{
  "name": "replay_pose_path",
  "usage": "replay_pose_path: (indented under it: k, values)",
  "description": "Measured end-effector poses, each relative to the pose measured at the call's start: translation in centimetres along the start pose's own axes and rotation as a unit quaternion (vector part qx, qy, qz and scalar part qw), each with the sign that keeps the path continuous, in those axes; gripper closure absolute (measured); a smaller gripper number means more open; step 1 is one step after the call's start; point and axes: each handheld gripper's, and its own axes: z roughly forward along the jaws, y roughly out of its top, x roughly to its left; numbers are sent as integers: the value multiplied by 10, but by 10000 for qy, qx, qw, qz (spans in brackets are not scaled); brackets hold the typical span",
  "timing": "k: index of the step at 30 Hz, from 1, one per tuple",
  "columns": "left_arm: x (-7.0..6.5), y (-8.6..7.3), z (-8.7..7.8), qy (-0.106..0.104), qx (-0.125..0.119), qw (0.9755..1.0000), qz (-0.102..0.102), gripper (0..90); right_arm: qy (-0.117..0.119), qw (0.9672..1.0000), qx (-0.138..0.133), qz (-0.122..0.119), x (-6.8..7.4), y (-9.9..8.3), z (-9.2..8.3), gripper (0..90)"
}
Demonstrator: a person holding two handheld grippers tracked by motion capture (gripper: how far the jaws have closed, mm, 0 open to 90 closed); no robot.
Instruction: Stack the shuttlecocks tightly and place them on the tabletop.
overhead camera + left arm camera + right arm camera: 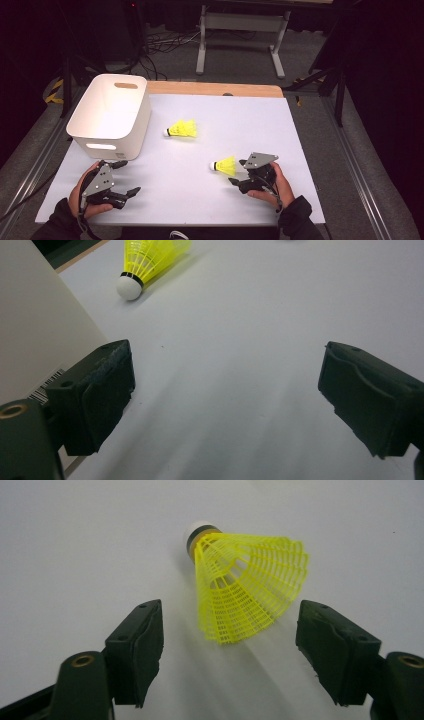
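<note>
Two yellow shuttlecocks lie on the white table top (200, 195). The near shuttlecock (225, 165) (245, 585) rests on its side, white cork pointing away from my right gripper (237, 172) (230, 625). That gripper is open, its jaws standing on either side of the skirt's wide end without touching it. The far shuttlecock (182, 129) (150, 260) lies near the middle of the table, beside the bin. My left gripper (129, 177) (225, 370) is open at the front left with nothing between its jaws.
A white plastic bin (112, 115) (35, 340) with handle slots stands at the back left, close to the left gripper's left jaw. A wooden strip (215, 89) runs along the table's far edge. A metal frame (240, 35) and cables lie on the floor beyond.
</note>
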Motion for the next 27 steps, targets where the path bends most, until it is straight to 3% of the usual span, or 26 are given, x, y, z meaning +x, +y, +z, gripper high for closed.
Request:
replay_pose_path:
  k: [3, 7, 19, 27]
  values:
    - [0, 0, 0, -9, 14, 10000, 23, 88, 30, 9999, -101, 9, 2, 1, -4, 321]
    - [0, 0, 1, -22, 11, 10000, -7, 88, 104, 9999, -83, -56, 4, 4, 4, 400]
    - [0, 0, 2, -24, 19, 10000, 7, 88, 54, 9996, -280, 86, 3, 5, 15, 844]
    - [0, 0, 1, -21, 10, 10000, 5, 88, 51, 9993, -360, 27, 4, 5, 13, 894]
